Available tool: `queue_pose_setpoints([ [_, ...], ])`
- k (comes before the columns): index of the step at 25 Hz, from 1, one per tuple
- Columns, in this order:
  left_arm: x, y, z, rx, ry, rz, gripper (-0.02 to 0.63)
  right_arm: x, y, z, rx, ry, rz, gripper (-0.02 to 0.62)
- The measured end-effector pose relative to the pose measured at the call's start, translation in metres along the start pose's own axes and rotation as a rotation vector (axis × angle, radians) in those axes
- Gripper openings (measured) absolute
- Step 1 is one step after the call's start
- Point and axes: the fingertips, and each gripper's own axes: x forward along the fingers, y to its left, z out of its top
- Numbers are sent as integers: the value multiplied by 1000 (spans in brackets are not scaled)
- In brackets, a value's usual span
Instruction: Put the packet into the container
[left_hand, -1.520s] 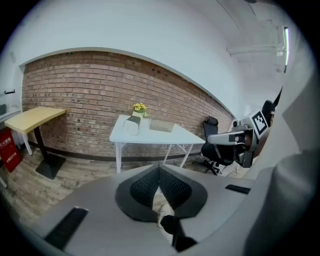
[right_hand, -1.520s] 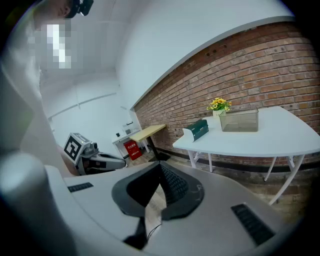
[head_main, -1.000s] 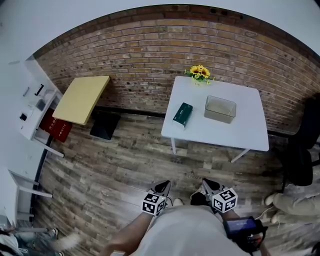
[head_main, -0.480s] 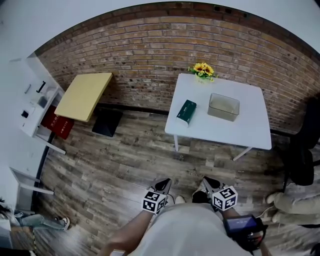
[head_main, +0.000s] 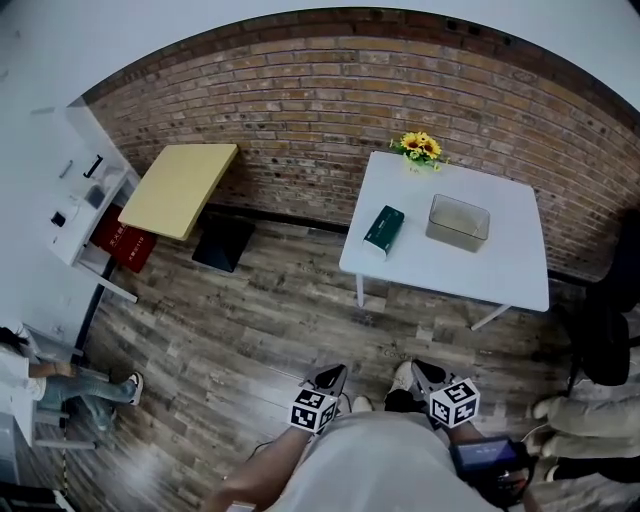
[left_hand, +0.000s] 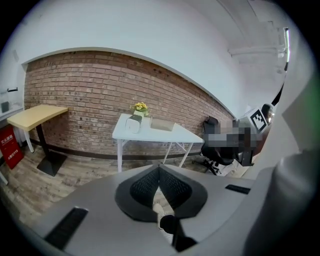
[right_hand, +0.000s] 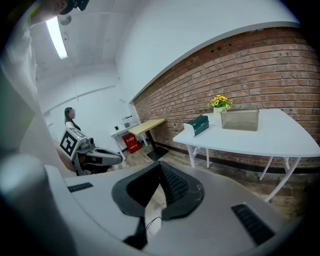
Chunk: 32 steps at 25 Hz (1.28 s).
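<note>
SITE: office-like room | SHELL: brick wall and wood floor are enclosing it | FURNITURE: table, desk, chair and cabinet are standing inside

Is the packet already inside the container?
No, the green packet lies on the white table beside the clear container, apart from it.

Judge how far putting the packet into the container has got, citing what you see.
Done: nothing; the green packet lies on the white table beside the clear container. In hand: nothing; left tongs and right tongs are shut, empty, far from the table. Left: approach, grasp, drop it in.
</note>
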Motion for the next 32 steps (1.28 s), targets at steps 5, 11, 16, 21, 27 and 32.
queue_pose_setpoints([
  [5,9,-5,3,5,12,-4,9,-2,-9,0,10,4,1,6],
  [11,26,-13,13,9,28,-10,9,0,-28,2,29,9,2,6],
  [16,43,-17,27,20,50,-13,9,2,-48,10,46,12,1,6],
  [21,71,-14,48,29,65,-12,9,15,-77,22,69,18,10,6],
  [27,102,-16,73,45,83,-15,9,26,-111,40,86,12,21,6],
  [32,127,-12,93,54,93,-7,9,40,-139,53,97,6,34,6],
])
